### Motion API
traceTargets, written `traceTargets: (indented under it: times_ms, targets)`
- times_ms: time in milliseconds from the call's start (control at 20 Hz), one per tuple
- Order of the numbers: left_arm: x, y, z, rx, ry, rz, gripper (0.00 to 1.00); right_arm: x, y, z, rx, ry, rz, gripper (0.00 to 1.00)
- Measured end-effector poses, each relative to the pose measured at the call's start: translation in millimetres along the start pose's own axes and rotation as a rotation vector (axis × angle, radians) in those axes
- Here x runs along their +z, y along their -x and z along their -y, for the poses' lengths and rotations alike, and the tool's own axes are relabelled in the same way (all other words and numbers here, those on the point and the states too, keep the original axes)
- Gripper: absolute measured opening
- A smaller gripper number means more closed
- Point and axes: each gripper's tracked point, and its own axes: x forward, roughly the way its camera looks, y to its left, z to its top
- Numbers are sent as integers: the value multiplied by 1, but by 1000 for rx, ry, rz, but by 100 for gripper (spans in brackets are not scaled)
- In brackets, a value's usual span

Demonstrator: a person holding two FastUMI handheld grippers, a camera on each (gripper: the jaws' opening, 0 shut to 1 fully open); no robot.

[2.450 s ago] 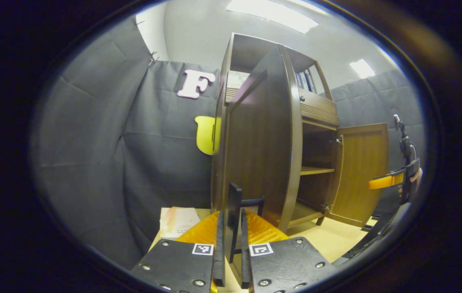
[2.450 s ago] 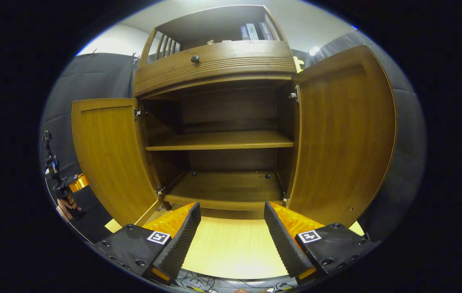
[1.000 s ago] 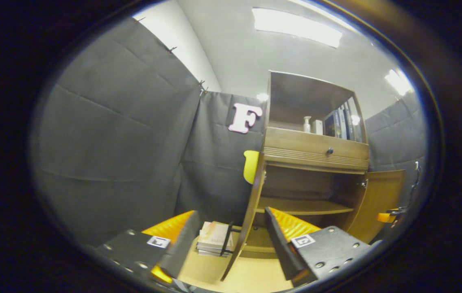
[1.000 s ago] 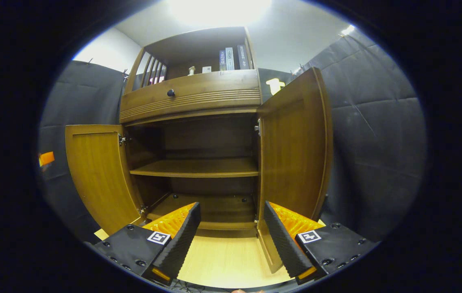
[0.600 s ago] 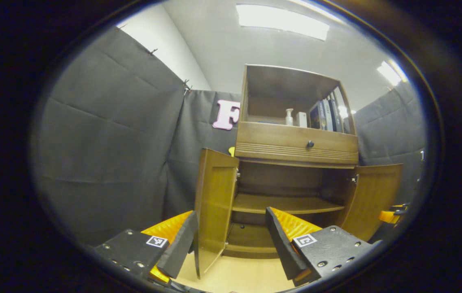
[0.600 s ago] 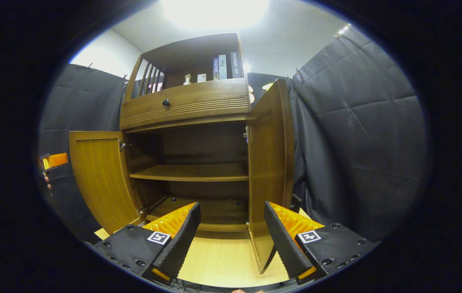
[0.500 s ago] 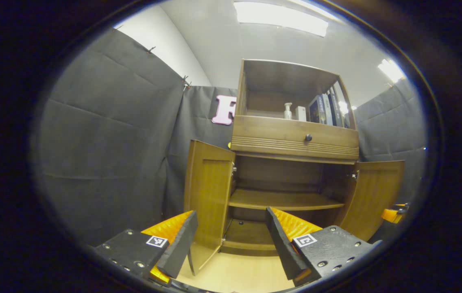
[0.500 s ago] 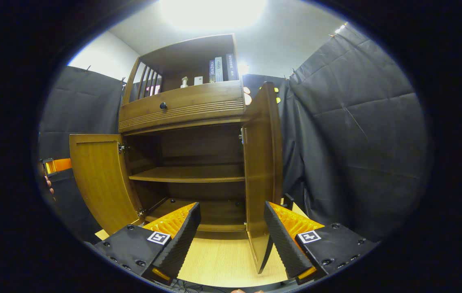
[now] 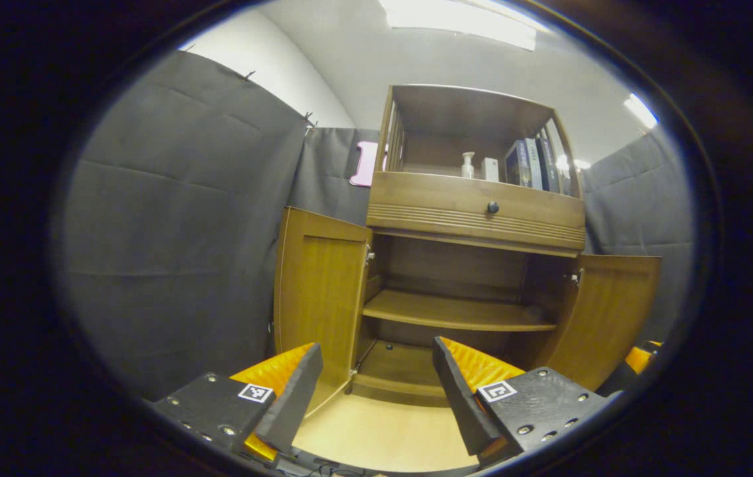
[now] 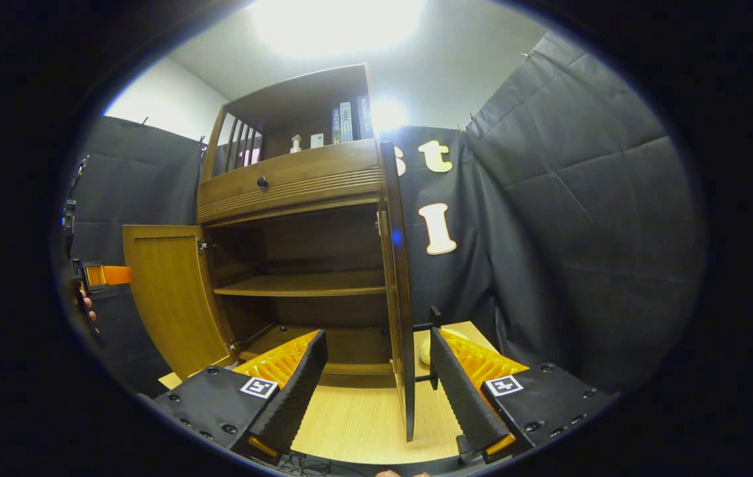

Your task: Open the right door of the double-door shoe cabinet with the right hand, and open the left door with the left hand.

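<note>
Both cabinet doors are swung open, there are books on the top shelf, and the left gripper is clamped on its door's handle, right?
Not quite. The left gripper is open and holds nothing, as the left gripper view shows. Both doors, left door and right door, stand open, with books on top.

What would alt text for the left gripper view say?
A wooden shoe cabinet stands with both lower doors swung open, left door and right door, showing bare shelves. The left gripper is open in front of it.
</note>
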Motion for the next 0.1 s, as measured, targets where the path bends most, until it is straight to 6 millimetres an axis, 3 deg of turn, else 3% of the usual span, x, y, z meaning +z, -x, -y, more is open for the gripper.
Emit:
traceTargets:
  times_ms: [100]
  targets:
    - [1, -1, -1, 12, -11, 25, 95, 0, -1, -6, 10, 15, -3, 98]
